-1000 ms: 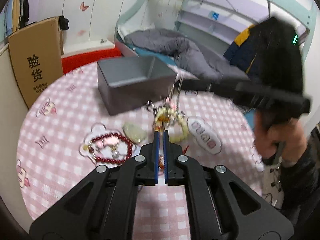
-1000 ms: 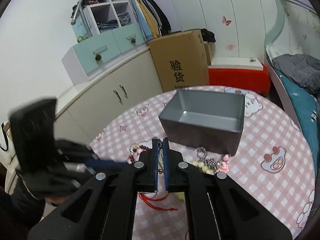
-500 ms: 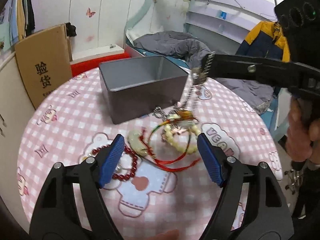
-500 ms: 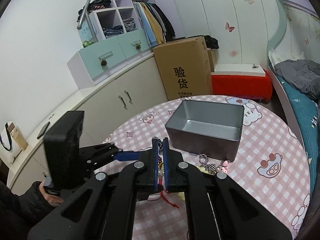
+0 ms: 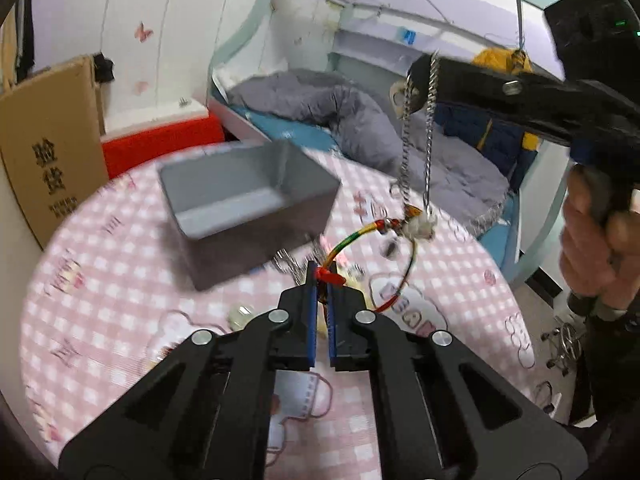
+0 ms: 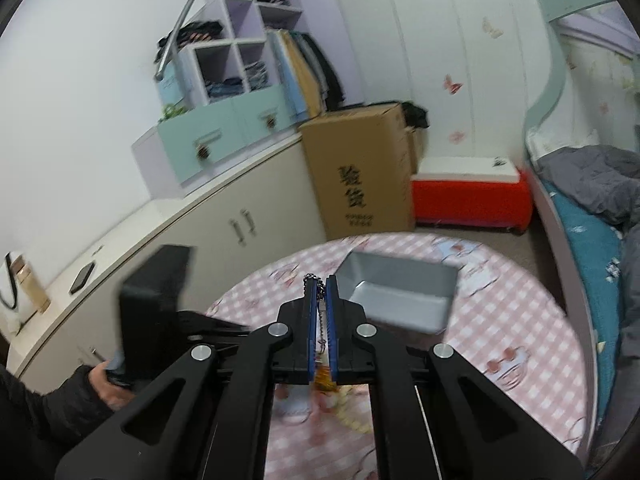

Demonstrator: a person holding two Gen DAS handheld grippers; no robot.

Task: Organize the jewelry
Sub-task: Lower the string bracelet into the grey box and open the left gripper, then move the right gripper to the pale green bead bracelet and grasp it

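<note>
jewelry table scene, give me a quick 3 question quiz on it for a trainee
1. True or false: the right gripper is shut on the silver chain.
2. The left gripper pinches which thing? A) the grey tin B) the red cord C) a cardboard box
3. Fill in: the multicoloured cord bracelet hangs from the ____, above the pink checked tablecloth, beside the grey tin, not in it.

Key
1. True; chain links show between the shut fingers.
2. B, the red cord.
3. Silver chain.
</note>
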